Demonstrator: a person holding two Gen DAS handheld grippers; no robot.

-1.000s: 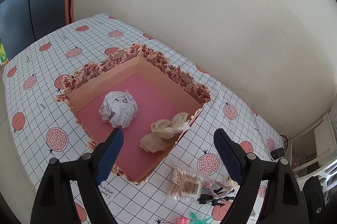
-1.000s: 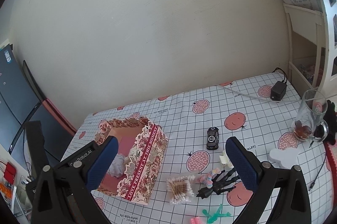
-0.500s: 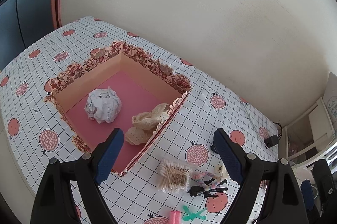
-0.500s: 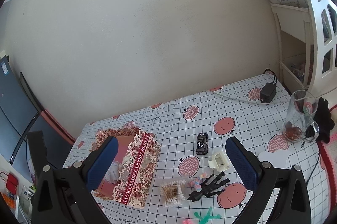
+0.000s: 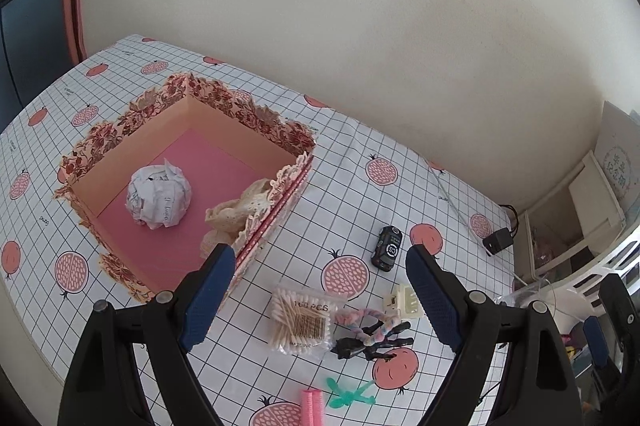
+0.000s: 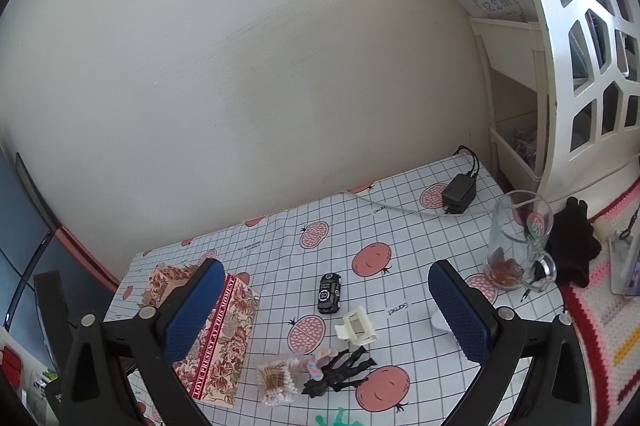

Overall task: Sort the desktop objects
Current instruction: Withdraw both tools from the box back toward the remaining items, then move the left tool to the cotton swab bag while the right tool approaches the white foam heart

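- Cream wall rises behind a table covered in a white grid cloth printed with pink pomegranates; the fisheye lens bends and darkens every edge.
- Landmark: a floral box with a pink floor, open at the top, stands on the table's left part.
- Inside the floral box lie a crumpled paper ball and a piece of cream lace; the near wall and a blue finger pad hide part of the lace.
- Left gripper hangs above the table just right of the floral box, jaws spread wide with nothing between them.
- Right gripper also hangs with jaws released and empty; from its view the floral box's inside is hidden by its own wall and the left finger.
- Just right of the floral box lies a clear packet of cotton swabs, its label partly legible.
- Further right, touching one another, sit a pink braided hair tie and a black figure whose shape is hard to make out.
- Beyond those lie a cream clip and a small black toy car.
- A green plastic piece and a pink roller sit nearest the camera, the roller cut off by the frame.
- Well right of the floral box stand a glass mug with brown residue and a black power adapter.
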